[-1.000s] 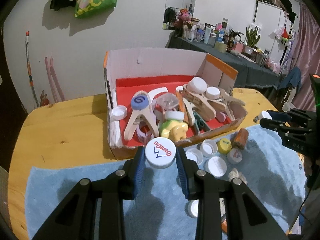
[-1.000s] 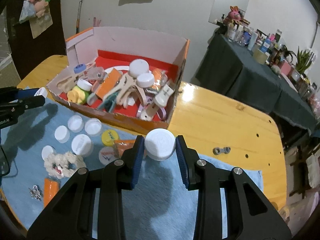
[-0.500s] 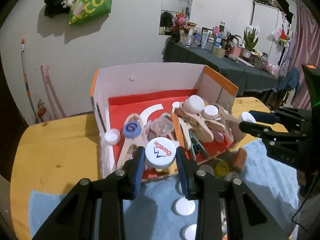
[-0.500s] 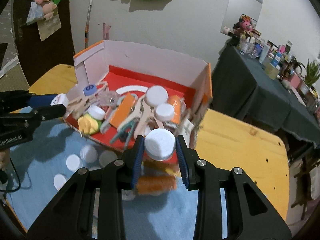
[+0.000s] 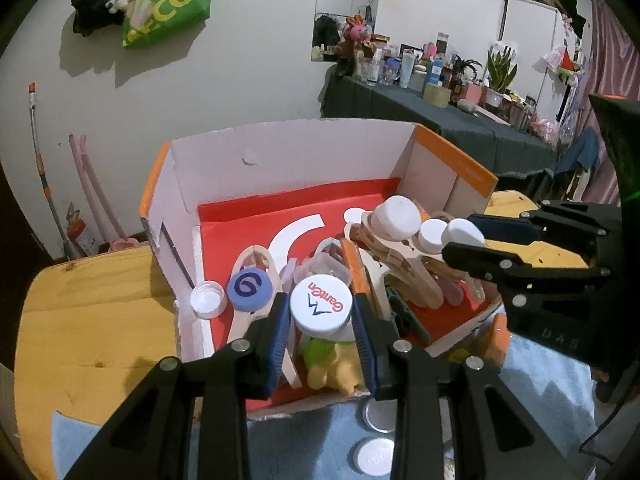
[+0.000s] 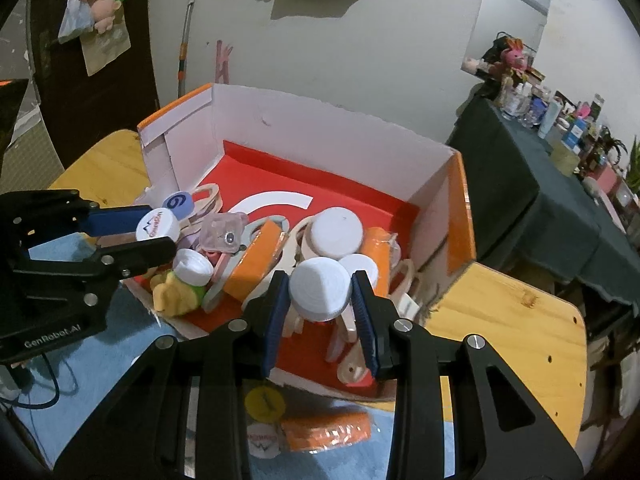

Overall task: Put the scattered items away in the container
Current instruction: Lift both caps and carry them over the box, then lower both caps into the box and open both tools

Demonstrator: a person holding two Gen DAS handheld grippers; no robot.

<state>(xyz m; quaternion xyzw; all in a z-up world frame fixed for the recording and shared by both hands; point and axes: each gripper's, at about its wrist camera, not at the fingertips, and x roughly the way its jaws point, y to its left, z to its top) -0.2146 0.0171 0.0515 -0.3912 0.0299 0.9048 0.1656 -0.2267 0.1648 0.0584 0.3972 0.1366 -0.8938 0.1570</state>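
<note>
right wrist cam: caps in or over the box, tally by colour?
plain white cap: 4 (one held in the right gripper jaws)
printed white cap: 1 (held in the left gripper jaws)
blue cap: 1
total: 6

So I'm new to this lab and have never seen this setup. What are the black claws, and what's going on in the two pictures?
They are two hand-held grippers, each with a fisheye camera looking along its fingers, so each picture is one gripper's own view. The left gripper is shut on a white printed cap; the right gripper is shut on a plain white cap. Both hang over a cardboard box with a red floor, already holding wooden clips and caps. More caps and an orange packet lie on the blue cloth covering the wooden table.
</note>
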